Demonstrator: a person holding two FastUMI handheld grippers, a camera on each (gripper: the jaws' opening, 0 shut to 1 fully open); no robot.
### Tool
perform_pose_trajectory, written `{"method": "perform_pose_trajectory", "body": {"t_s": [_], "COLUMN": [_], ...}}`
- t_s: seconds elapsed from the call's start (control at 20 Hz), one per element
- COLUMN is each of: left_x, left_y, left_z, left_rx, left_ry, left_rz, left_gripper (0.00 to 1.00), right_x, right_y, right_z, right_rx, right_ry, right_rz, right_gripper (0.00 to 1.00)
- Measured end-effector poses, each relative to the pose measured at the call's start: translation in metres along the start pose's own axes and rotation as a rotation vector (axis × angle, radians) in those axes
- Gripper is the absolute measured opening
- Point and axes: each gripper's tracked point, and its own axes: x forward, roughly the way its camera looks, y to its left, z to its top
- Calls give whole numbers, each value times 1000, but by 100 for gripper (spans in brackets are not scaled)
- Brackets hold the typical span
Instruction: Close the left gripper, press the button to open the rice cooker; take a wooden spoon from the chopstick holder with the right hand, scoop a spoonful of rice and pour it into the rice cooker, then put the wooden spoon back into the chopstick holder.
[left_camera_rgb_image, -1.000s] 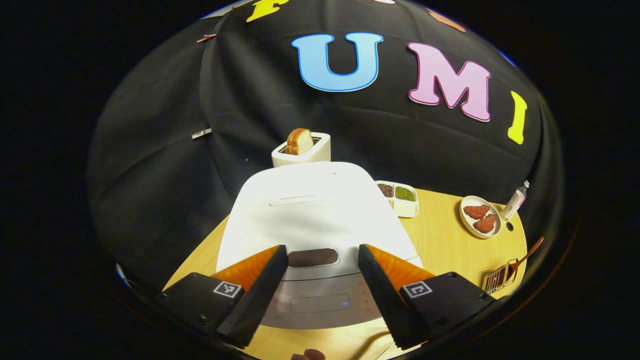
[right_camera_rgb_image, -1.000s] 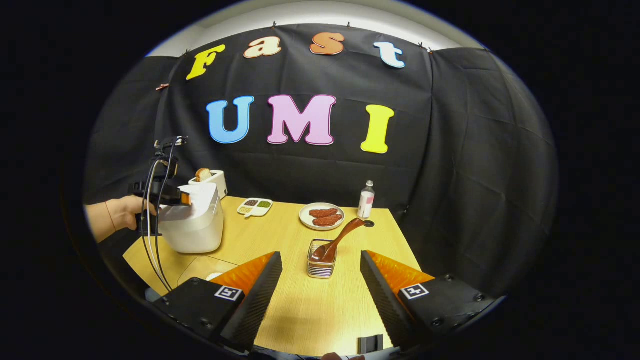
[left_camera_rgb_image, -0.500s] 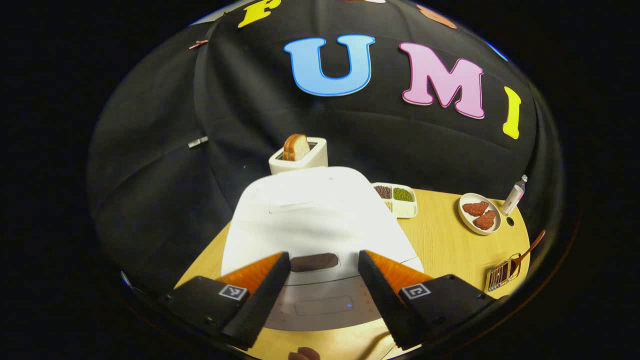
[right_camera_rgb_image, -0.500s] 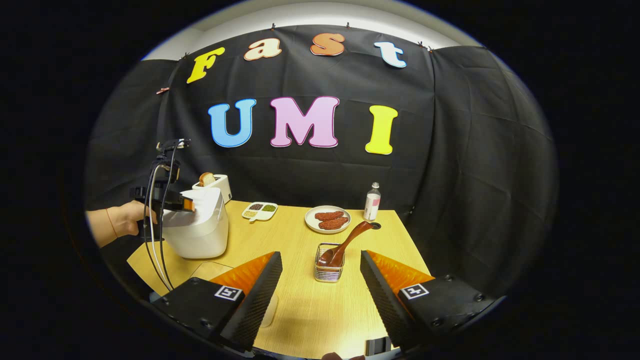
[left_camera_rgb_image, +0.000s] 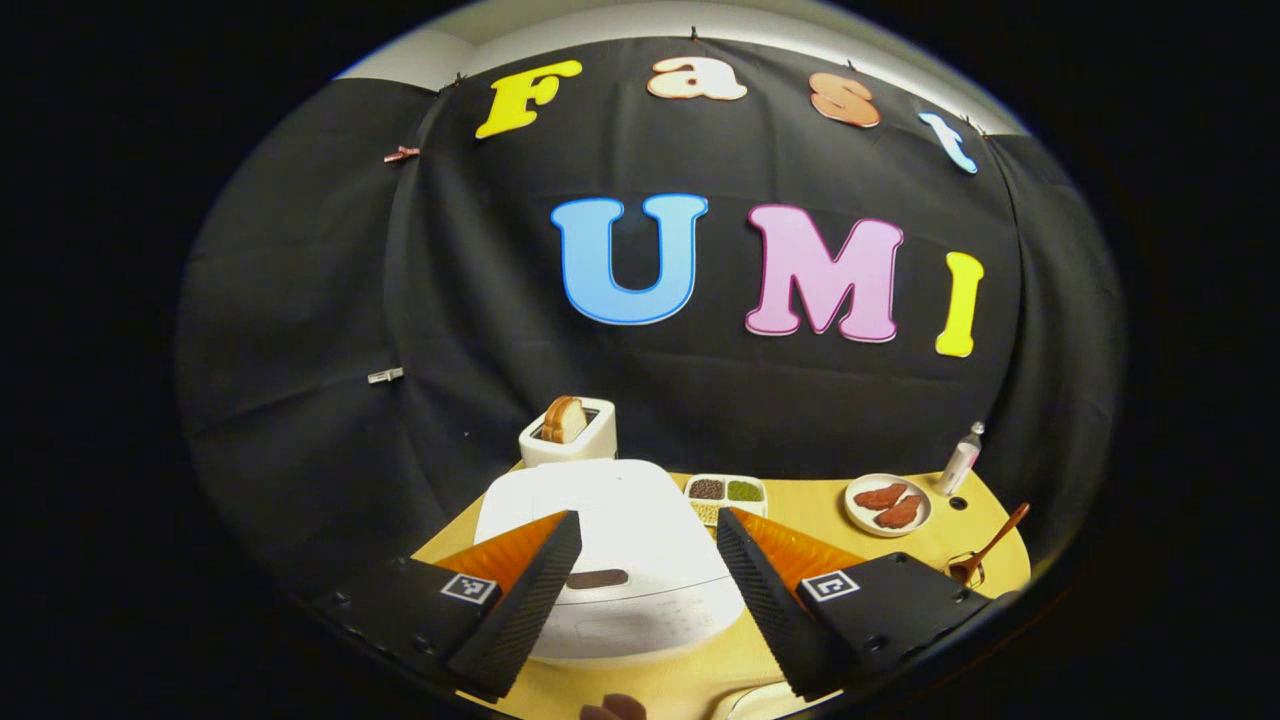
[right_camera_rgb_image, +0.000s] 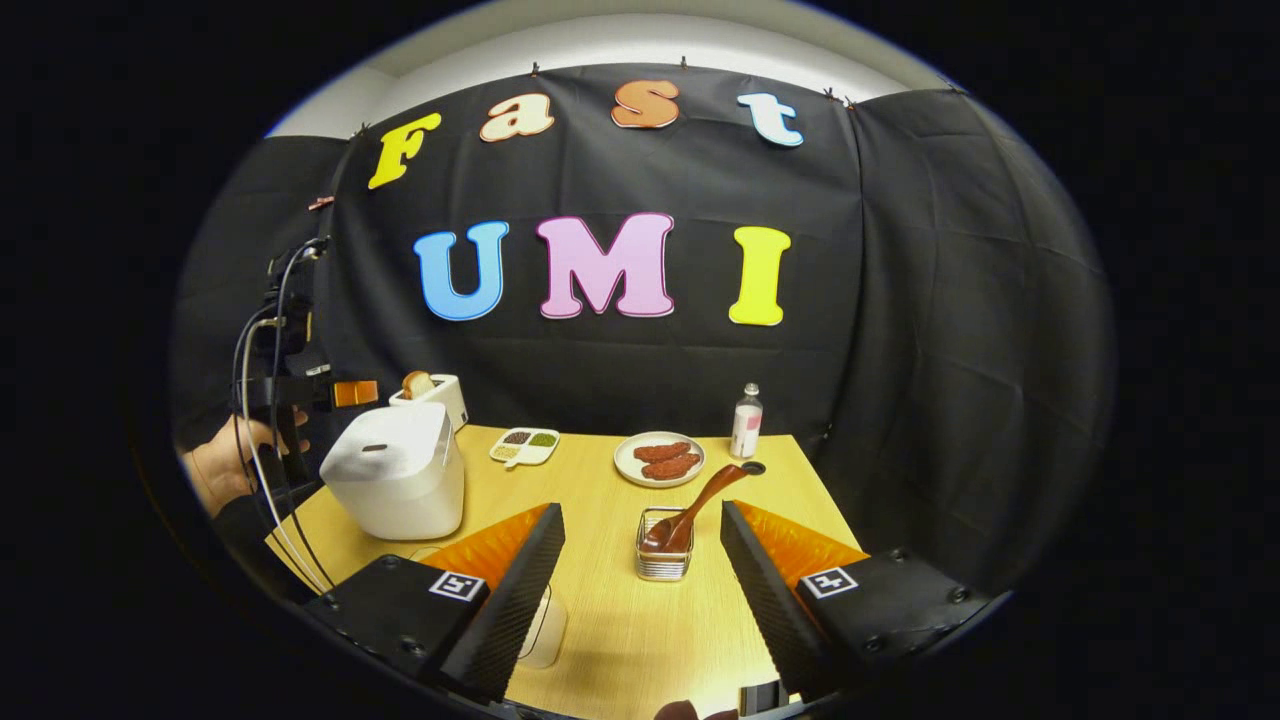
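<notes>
Lid down, the white boxy rice cooker (left_camera_rgb_image: 610, 560) sits at the table's left end, below your left gripper (left_camera_rgb_image: 640, 590), whose fingers are spread and hold nothing. Your right gripper (right_camera_rgb_image: 640, 590) is likewise parted and empty, facing the brown wooden spoon (right_camera_rgb_image: 695, 505) leaning in the wire chopstick holder (right_camera_rgb_image: 662, 560) on the light wooden table (right_camera_rgb_image: 600, 620).

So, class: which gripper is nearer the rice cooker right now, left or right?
Left. The left gripper hangs open just above the rice cooker, fingers either side of its lid. The right gripper sits across the table, facing the chopstick holder.
</notes>
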Motion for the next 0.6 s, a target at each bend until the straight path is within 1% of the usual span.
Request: {"method": "perform_pose_trajectory", "body": {"t_s": [0.15, 0.3, 0.45, 0.6], "left_x": [-28, -55, -80, -103], "left_y": [-10, -17, -21, -37], "left_z": [13, 22, 31, 35], "left_rx": [-3, -11, 4, -12], "left_ry": [-40, -76, -109, -135], "left_rz": [-27, -51, -62, -113], "left_gripper": [95, 95, 95, 95], "right_x": [-1, 0, 3, 5], "right_y": [0, 0, -3, -5], "right_z": [22, 38, 47, 53], "right_rx": [-5, 7, 16, 19], "right_ry": [-49, -77, -94, -106], "right_rz": [1, 4, 1, -1], "right_gripper": [98, 98, 99, 98]}}
